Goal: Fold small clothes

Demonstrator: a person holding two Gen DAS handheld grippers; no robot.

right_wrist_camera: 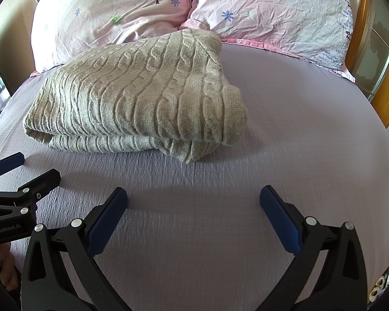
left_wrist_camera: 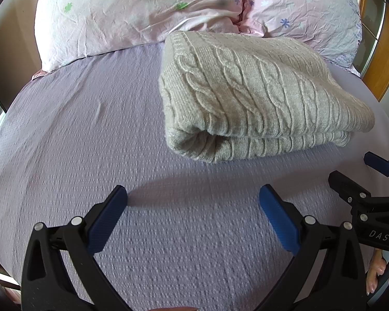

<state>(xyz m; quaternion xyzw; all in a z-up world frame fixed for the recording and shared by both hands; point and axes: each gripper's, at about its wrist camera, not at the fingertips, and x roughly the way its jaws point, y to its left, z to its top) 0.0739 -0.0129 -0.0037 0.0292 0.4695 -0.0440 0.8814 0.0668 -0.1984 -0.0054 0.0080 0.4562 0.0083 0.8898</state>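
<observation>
The left gripper [left_wrist_camera: 193, 199] is spread wide, its two black fingers splayed apart with the blue pads [left_wrist_camera: 107, 220] facing each other across an empty gap, nothing between them. The right gripper [right_wrist_camera: 193, 199] stands the same way, jaws parted wide, blue pads [right_wrist_camera: 281, 223] turned inward and gripping nothing. The two tools sit side by side, near each other at about the same height and pointing the same way: each one's fingers show at the edge of the other's view, also parted. A bit of the person's right hand [left_wrist_camera: 376, 274] shows behind its tool, and the left hand [right_wrist_camera: 7, 267] likewise wraps its handle.
</observation>
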